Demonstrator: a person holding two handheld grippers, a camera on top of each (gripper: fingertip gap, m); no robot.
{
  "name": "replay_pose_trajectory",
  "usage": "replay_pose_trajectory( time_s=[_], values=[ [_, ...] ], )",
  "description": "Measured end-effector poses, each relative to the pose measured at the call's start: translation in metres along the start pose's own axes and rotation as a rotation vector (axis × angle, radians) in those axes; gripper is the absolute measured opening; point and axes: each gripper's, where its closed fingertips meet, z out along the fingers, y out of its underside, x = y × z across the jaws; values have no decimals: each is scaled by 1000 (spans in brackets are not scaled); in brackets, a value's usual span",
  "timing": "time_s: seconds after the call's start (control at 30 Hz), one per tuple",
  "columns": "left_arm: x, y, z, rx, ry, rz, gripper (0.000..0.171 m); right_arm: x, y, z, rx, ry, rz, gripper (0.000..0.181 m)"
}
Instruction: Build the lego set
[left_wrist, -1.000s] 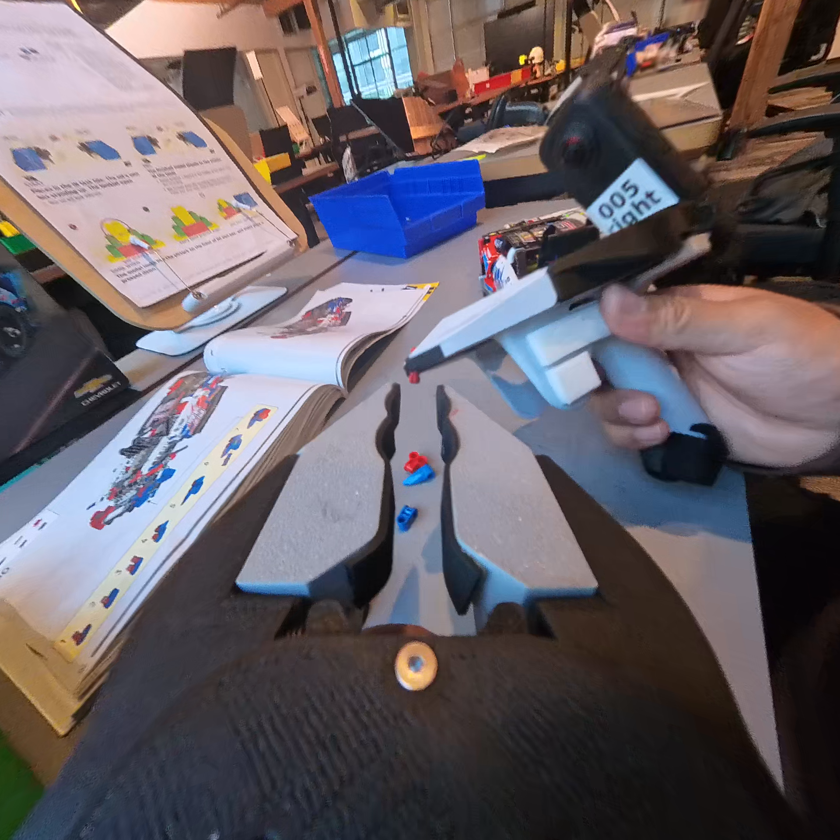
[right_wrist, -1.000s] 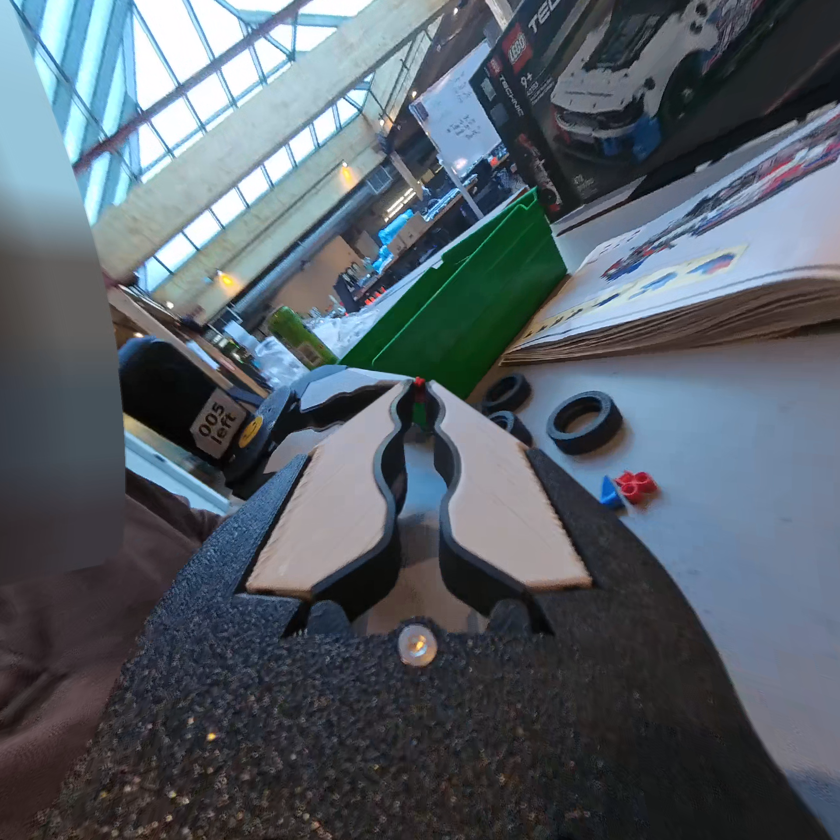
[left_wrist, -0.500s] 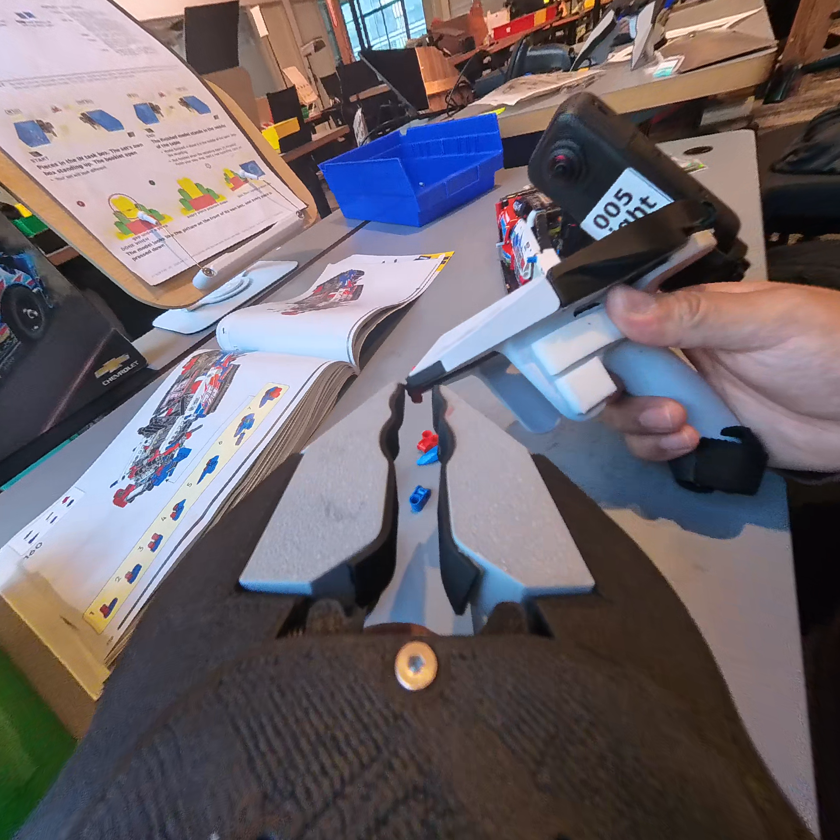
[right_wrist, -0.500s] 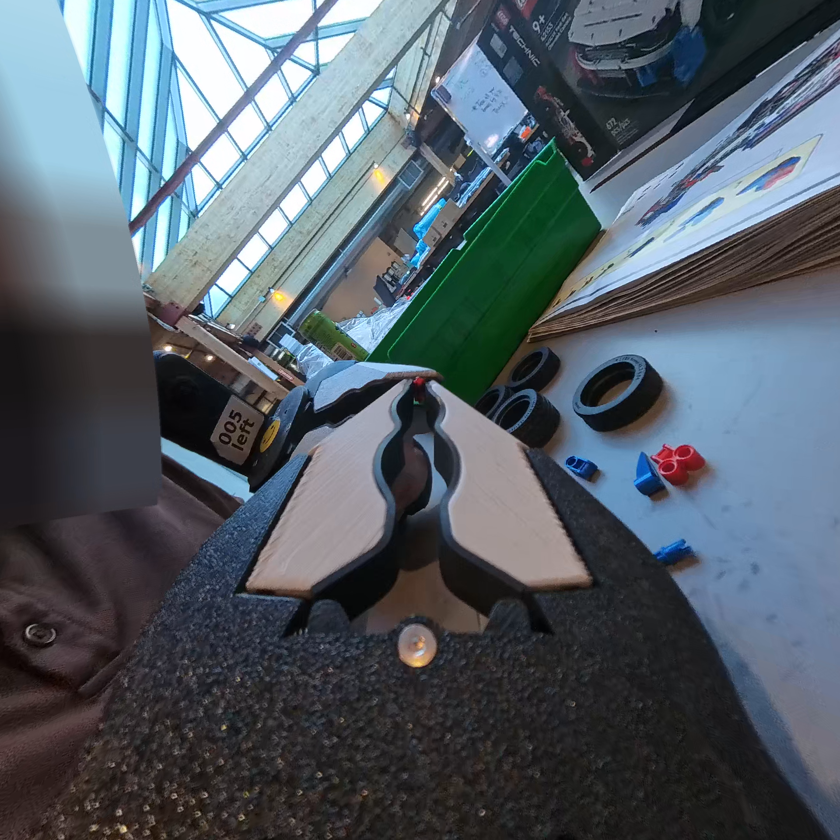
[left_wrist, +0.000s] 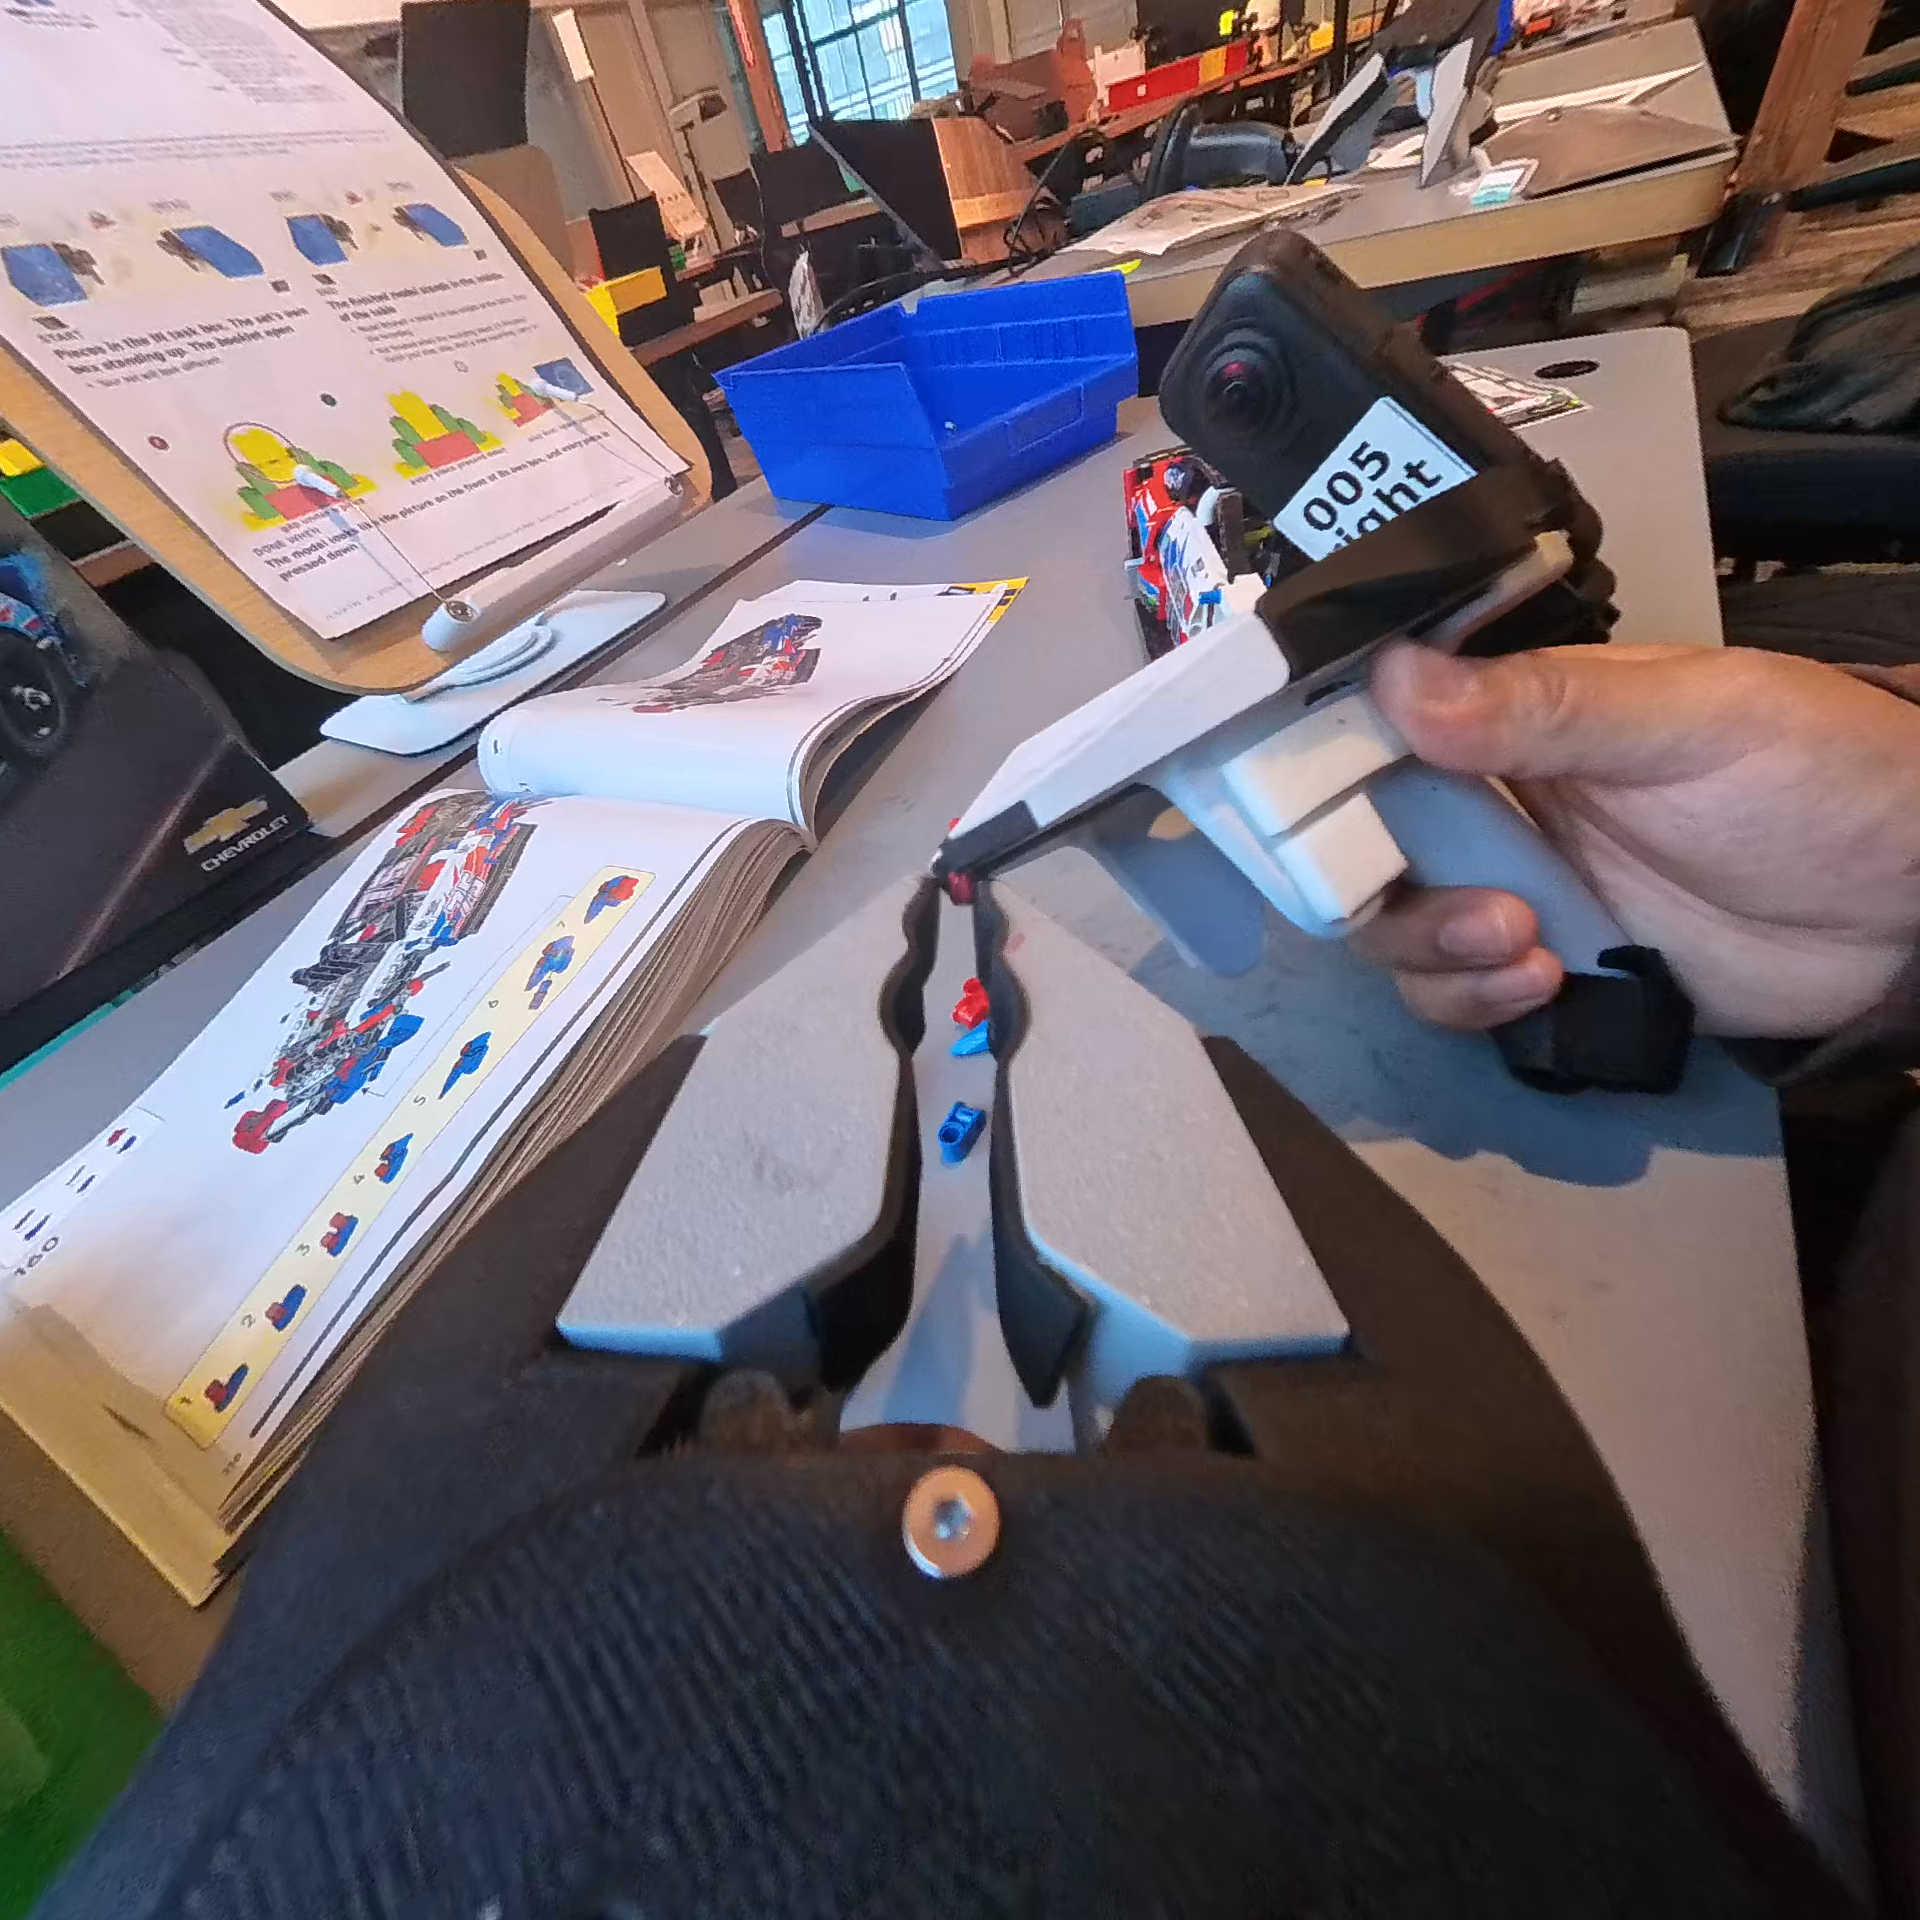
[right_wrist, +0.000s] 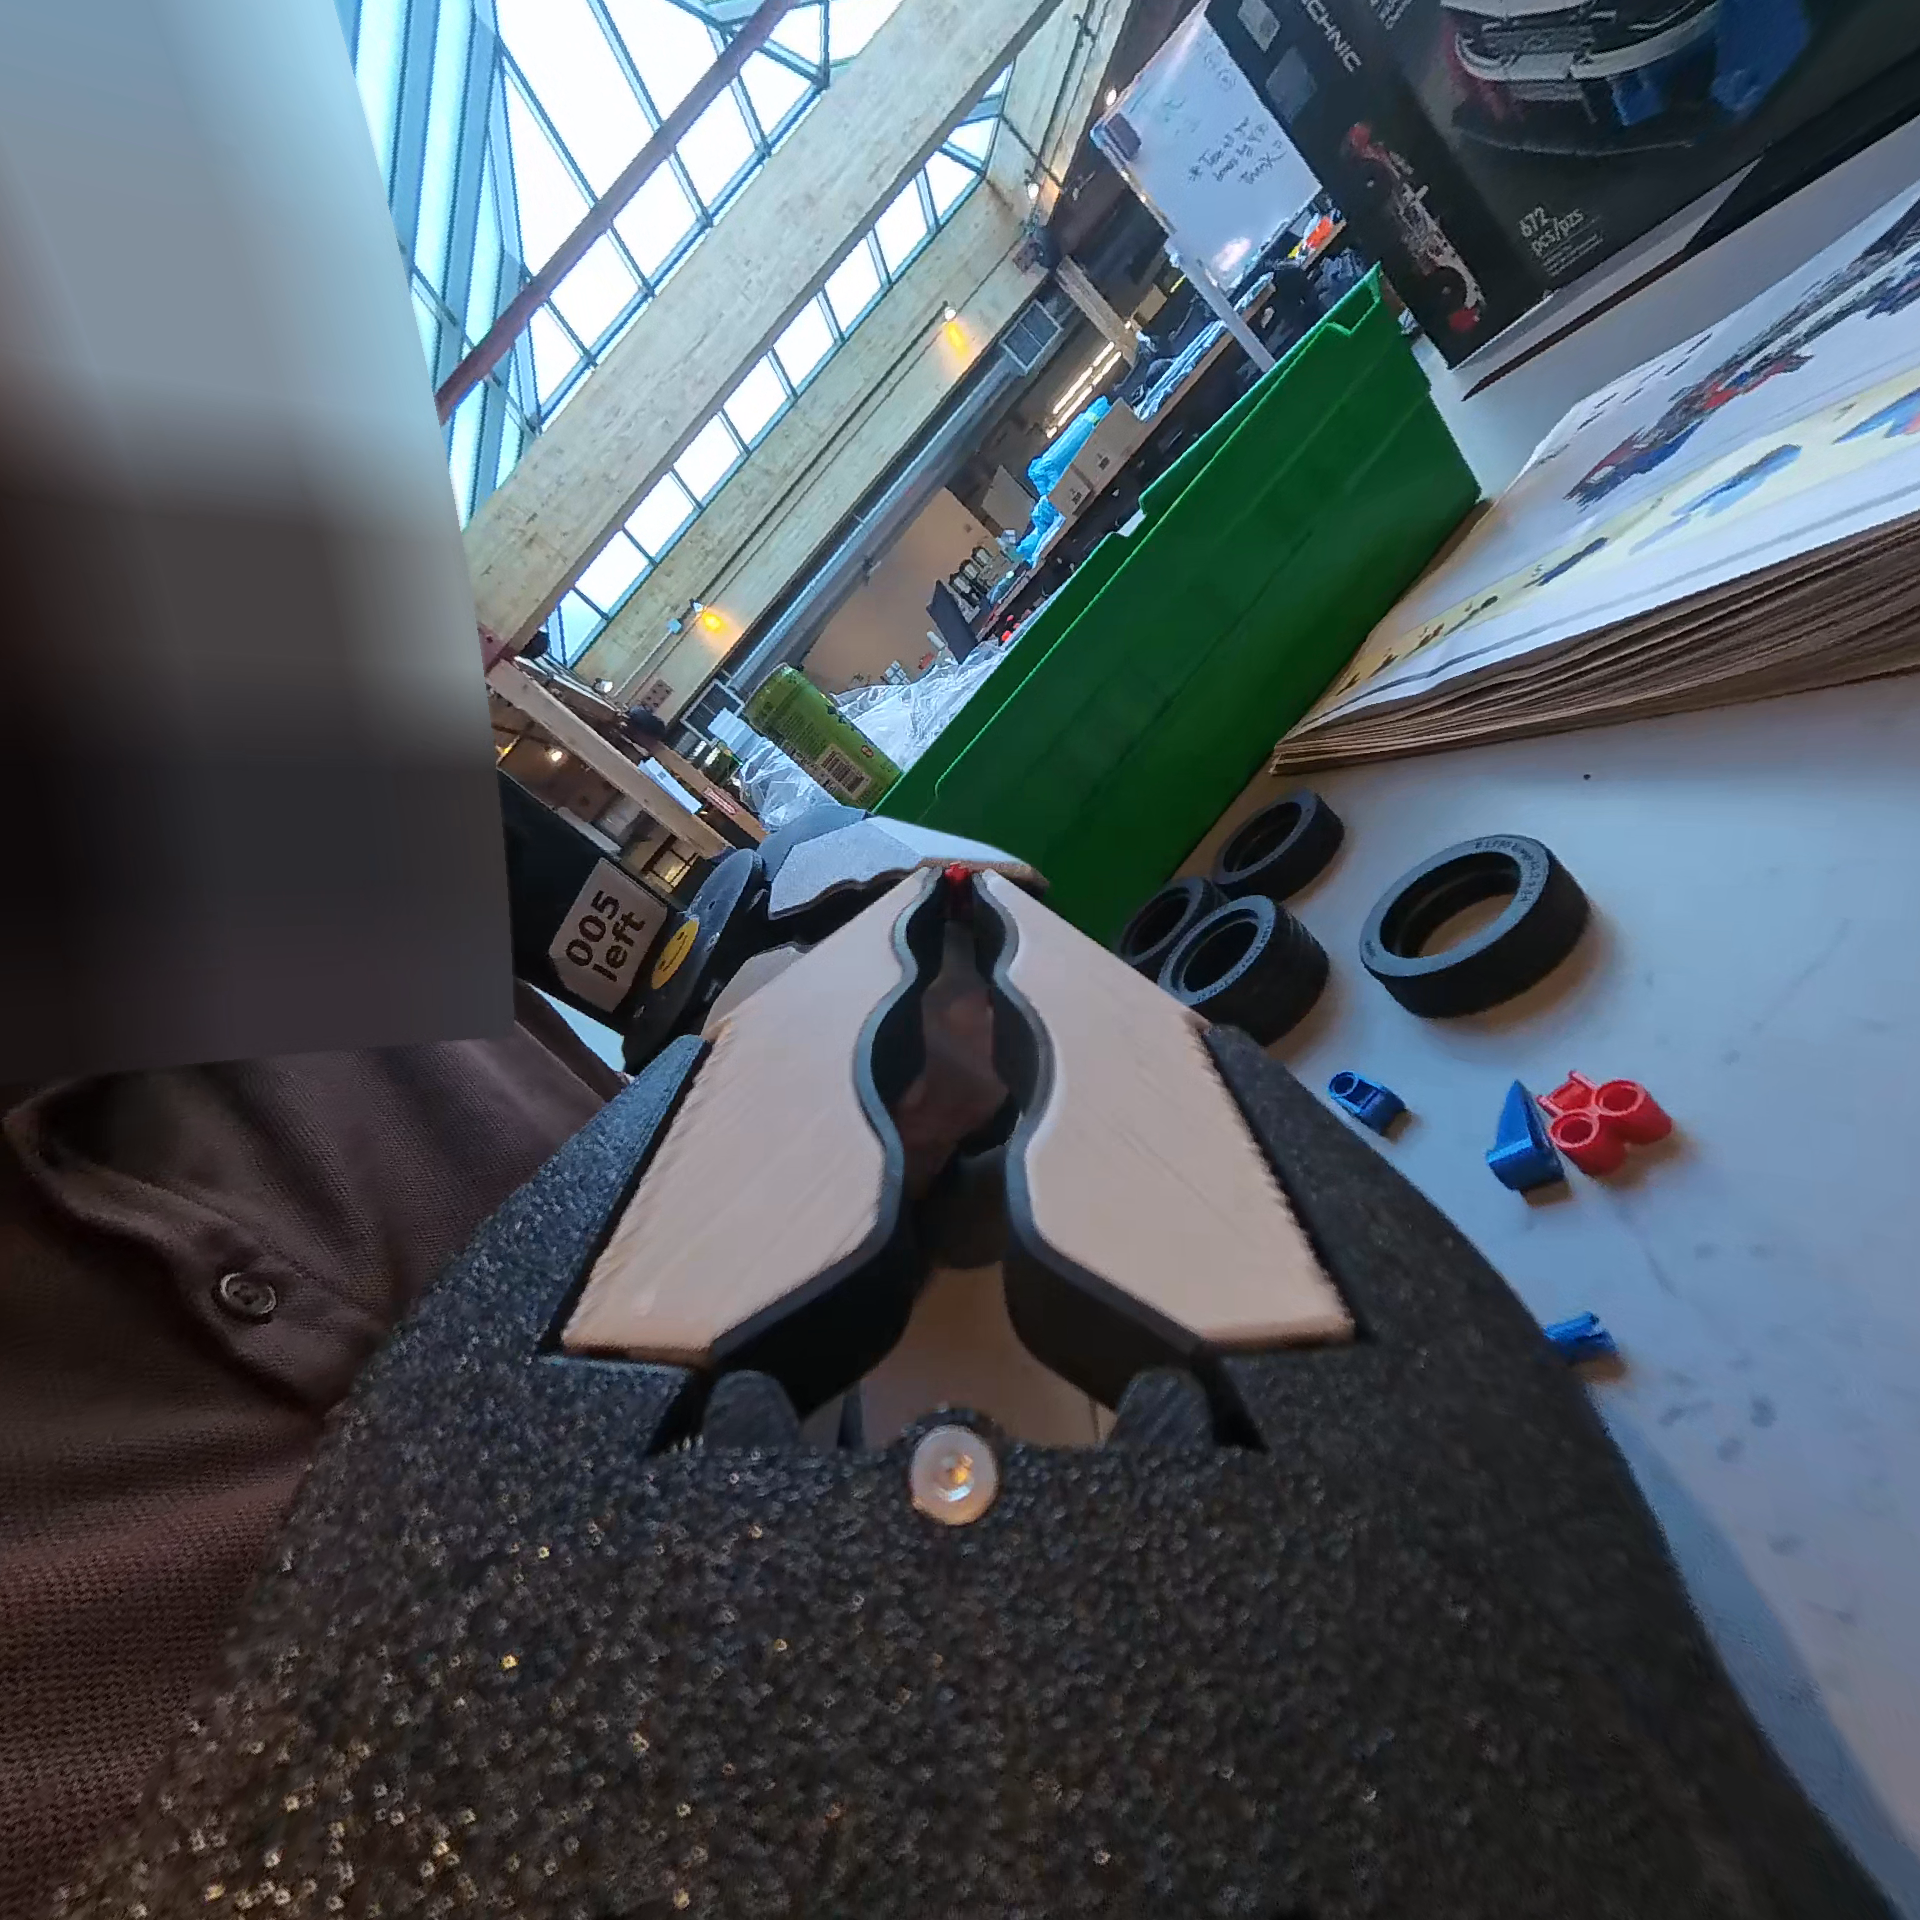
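Note:
A small red lego piece (left_wrist: 958, 886) sits between the tips of both grippers, which meet tip to tip above the grey table (left_wrist: 1558, 1299). My left gripper (left_wrist: 953, 896) has its jaws drawn nearly together around the piece. My right gripper (right_wrist: 954, 883) is shut on the same red piece (right_wrist: 954, 879); it also shows in the left wrist view (left_wrist: 951, 857), held by a hand (left_wrist: 1683, 831). Loose pieces lie on the table below: a red connector (right_wrist: 1605, 1127), a blue wedge (right_wrist: 1522, 1143) and small blue pieces (right_wrist: 1366, 1099).
An open instruction booklet (left_wrist: 364, 1039) lies on the left. Black tyres (right_wrist: 1475, 940) lie by a green bin (right_wrist: 1195, 727). A blue bin (left_wrist: 935, 405), a part-built lego car (left_wrist: 1174, 561), a set box (left_wrist: 94, 779) and an instruction board (left_wrist: 260, 312) stand farther back. Both grippers' tips are close together, under 4 cm apart. The red connector (right_wrist: 1605, 1127) is about 10 centimeters from my left fingertips.
The two grippers have come together tip to tip. My left gripper's jaws have narrowed around the red piece held by my right gripper. Both views have tilted a little.

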Motion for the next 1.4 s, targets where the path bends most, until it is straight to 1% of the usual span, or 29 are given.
replay_pose_trajectory(
  time_s=[0.2, 0.3, 0.37, 0.43, 0.5, 0.6, 0.67, 0.7, 0.73, 0.77, 0.8, 0.87, 0.9, 0.93, 1.03, 1.13, 1.4],
  values=[
    [0, 1, 1, -9, -12, 19, 3, 1, 1, 0, -5, 18, -15, 4],
    [1, 4, 1, -11, 15, -26, 3, 3, 3, -1, -22, 47, -38, 4],
    [-1, 6, -3, -10, 26, -75, 11, 1, 3, -1, -28, 57, -75, 4],
    [-5, 9, -12, -9, 34, -94, 17, 3, 5, -1, -48, 86, -133, 4],
    [-14, 13, -26, -9, 25, -79, 26, 3, 5, -1, -62, 108, -185, 4],
    [-25, 19, -49, 6, -4, -29, 30, 7, 1, 2, -87, 149, -278, 4],
    [-34, 23, -63, 15, -63, -15, 29, 15, -5, 6, -119, 196, -354, 4],
    [-37, 28, -70, -3, -86, -25, 29, 19, -10, 9, -131, 218, -390, 4],
    [-42, 38, -75, -59, -102, -91, 33, 23, -16, 13, -136, 242, -416, 4],
    [-50, 50, -81, -123, -120, -183, 42, 27, -25, 16, -132, 267, -426, 4],
    [-57, 59, -88, -154, -129, -266, 44, 29, -33, 20, -121, 279, -424, 4],
    [-62, 64, -100, -152, -97, -355, 26, 31, -43, 27, -116, 285, -412, 3],
    [-66, 68, -105, -164, -106, -379, 15, 35, -43, 29, -135, 293, -410, 4],
    [-67, 71, -108, -174, -107, -404, 10, 40, -41, 32, -163, 295, -413, 4],
    [-63, 80, -108, -217, -47, -498, 5, 55, -32, 43, -225, 289, -410, 4],
    [-56, 83, -105, -239, 60, -576, 8, 64, -28, 51, -234, 270, -361, 4],
    [-61, 81, -107, -207, 39, -594, 2, 69, -23, 54, -271, 299, -371, 4]
  ],
)
